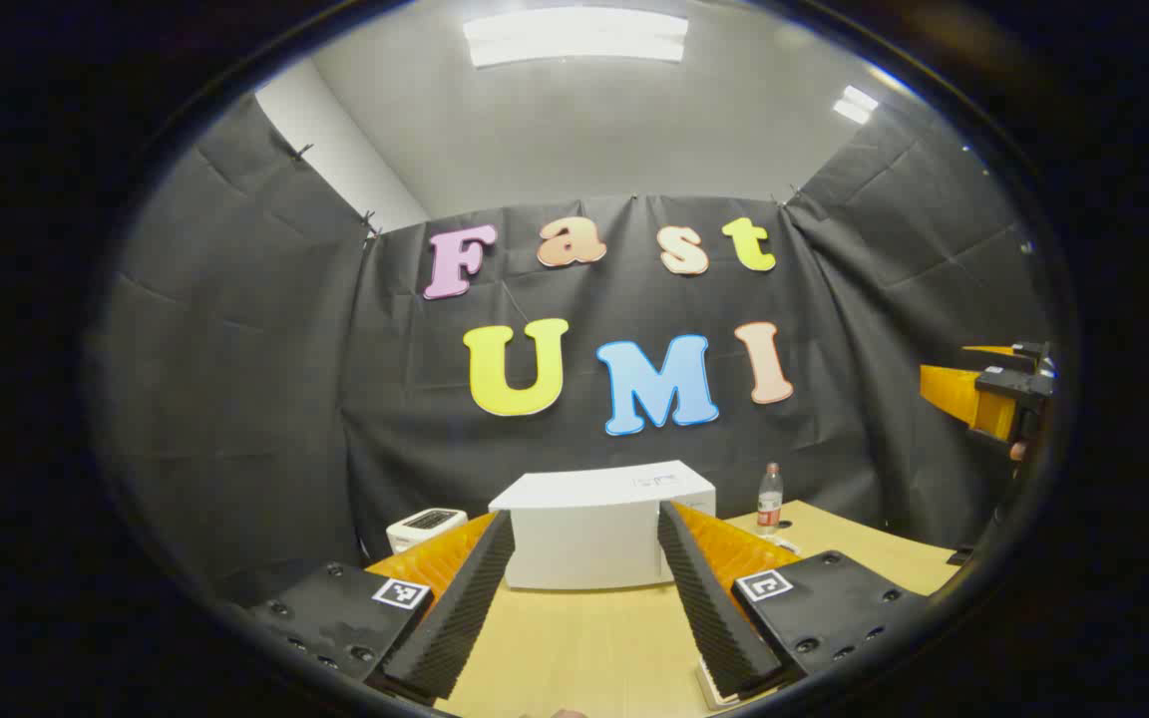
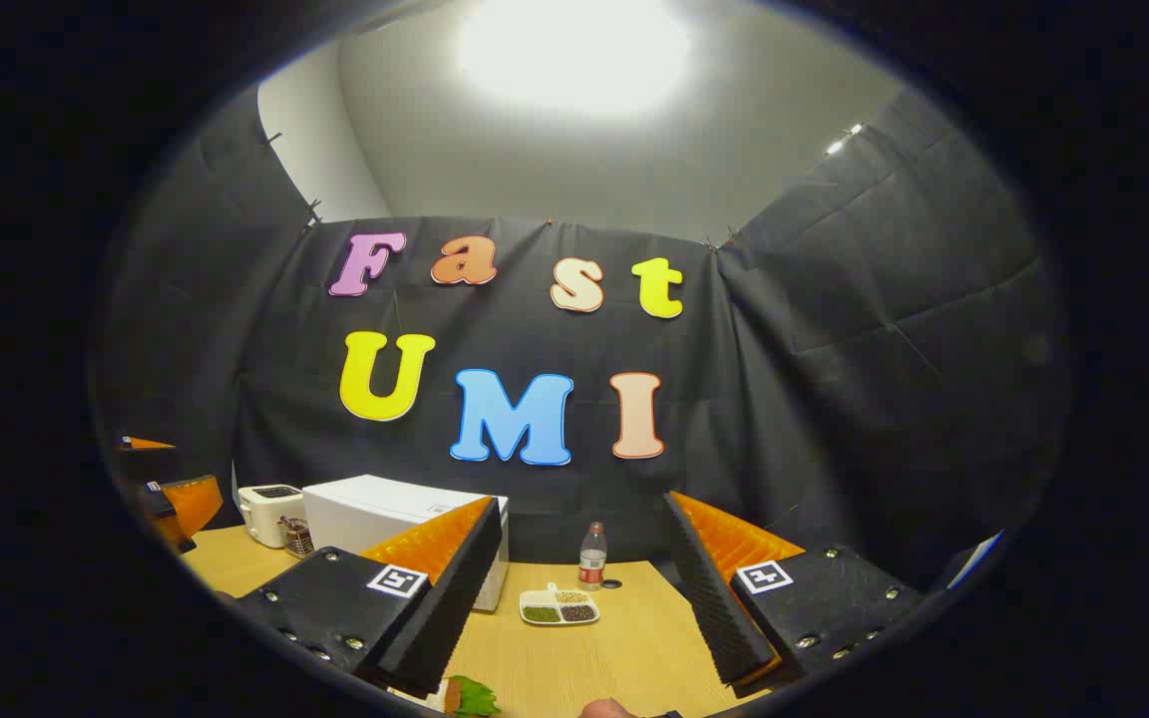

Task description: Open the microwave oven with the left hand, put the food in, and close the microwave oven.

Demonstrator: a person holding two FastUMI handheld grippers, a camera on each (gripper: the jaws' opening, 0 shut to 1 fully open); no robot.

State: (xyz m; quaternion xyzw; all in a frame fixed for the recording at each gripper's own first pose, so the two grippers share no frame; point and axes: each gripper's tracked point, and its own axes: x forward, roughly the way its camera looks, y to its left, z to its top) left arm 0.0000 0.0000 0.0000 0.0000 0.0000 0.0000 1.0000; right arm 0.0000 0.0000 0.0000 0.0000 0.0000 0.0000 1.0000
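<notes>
Both tongs [image 1: 584, 583] [image 2: 574, 588] open, empty | microwave [image 1: 594, 529] shut | table [image 1: 574, 638] bare between

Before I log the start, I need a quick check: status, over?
Left gripper open, facing the microwave, door shut. Right gripper open, empty; food on the table below it. Nothing blocks the door.

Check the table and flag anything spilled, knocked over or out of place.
Nothing stands out. The microwave sits square and closed on the table, the bottle stands upright, the divided dish lies flat with nothing spilled. Both tools, left and right, hang open.
</notes>
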